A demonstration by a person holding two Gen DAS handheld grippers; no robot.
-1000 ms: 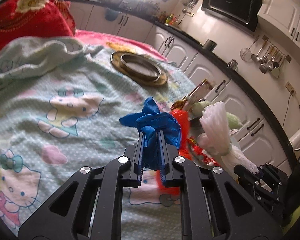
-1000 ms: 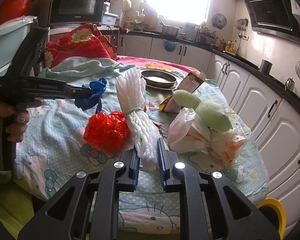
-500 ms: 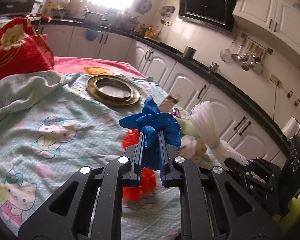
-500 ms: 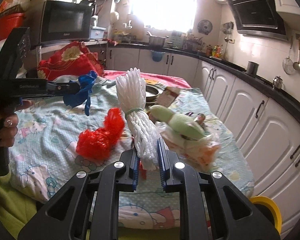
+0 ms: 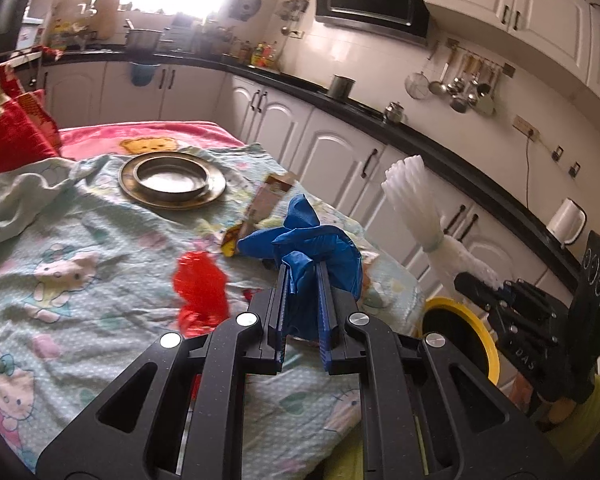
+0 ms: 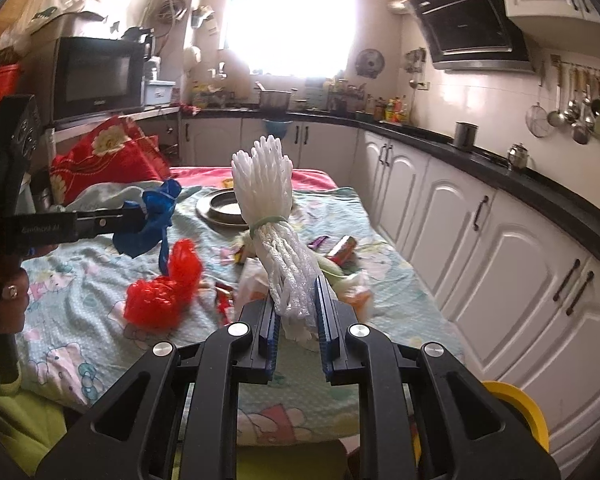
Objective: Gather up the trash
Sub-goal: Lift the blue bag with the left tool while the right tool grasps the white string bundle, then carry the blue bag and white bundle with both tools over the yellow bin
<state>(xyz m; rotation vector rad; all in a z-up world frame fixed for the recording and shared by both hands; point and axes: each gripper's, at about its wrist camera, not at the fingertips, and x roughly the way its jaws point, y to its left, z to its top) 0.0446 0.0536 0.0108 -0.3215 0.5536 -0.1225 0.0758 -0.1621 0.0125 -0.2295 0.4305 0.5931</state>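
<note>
My left gripper [image 5: 303, 280] is shut on a crumpled blue plastic bag [image 5: 308, 240], held above the table; the bag [image 6: 152, 216] also shows at the left of the right wrist view. My right gripper [image 6: 296, 300] is shut on a white foam net sleeve [image 6: 276, 224] tied with a green band, which stands upright; the sleeve [image 5: 416, 204] appears at the right in the left wrist view. A red mesh bag [image 6: 164, 288] and several wrappers [image 6: 340, 250] lie on the cartoon-print cloth. A yellow-rimmed bin [image 5: 460, 332] stands below the table's right corner.
A brass plate with a steel bowl [image 5: 172, 178] sits further back on the table. A small carton [image 5: 260, 208] lies near the wrappers. A red cushion [image 6: 104, 156] lies at the far left. White cabinets [image 6: 480, 240] run along the right under a black counter.
Both grippers have lifted up and drawn back from the table with their loads. The yellow-rimmed bin has come into view at the lower right.
</note>
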